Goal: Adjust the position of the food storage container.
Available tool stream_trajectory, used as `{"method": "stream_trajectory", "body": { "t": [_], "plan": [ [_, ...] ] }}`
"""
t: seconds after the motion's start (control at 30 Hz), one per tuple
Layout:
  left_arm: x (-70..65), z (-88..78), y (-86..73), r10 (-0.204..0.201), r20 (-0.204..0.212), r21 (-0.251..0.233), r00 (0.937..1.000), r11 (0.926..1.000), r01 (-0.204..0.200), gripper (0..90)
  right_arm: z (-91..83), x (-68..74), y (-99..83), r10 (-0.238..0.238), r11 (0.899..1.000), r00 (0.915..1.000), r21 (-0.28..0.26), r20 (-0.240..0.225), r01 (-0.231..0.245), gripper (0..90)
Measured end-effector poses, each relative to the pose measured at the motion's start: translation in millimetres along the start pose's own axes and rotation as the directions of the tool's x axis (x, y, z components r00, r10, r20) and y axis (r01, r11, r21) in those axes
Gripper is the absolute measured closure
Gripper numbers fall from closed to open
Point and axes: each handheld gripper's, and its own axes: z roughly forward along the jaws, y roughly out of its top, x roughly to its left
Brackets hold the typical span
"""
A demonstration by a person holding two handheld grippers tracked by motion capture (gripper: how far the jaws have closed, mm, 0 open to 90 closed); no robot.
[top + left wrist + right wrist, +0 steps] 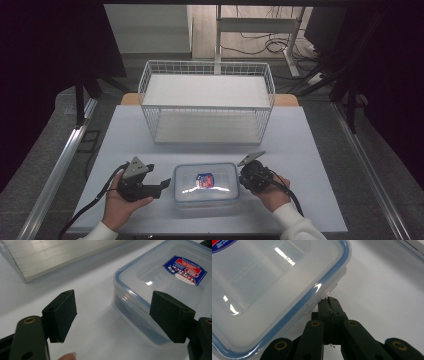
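Two grippers flank the box [205,183] low in the middle of the high view, the left gripper [165,184] gaping empty, the right gripper [331,303] clenched against its latch, where a slip could shove the box aside.

grey floor [45,150], dark curtains [45,45], desk frame [260,25]

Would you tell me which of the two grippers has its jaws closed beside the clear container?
The right gripper: its jaws are pressed together at the container edge, while the left gripper has its jaws spread apart.
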Motion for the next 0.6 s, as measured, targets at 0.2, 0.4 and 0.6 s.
{"method": "stream_trajectory", "body": {
  "t": [0.2,0.4,0.6],
  "plan": [
    [1.9,-1.6,-3.1,-0.013,-0.003,0.007,0.9999,0.9999,0.013,21.5,0.8,5.1,-0.9,-0.017,1.0,0.9998,-0.013,-0.009,0.017,89.0],
    [1.3,-1.3,-4.6,-0.016,-0.006,0.015,0.9998,0.9997,0.016,21.5,-14.6,1.7,-18.4,-0.01,0.997,0.9996,-0.072,-0.025,0.008,88.9],
    [3.8,-0.9,-4.4,-0.03,0.005,0.014,0.9996,0.9995,0.029,21.3,-33.3,-12.9,-37.8,0.054,0.98,0.9979,-0.19,-0.036,-0.06,87.7]
  ]
}}
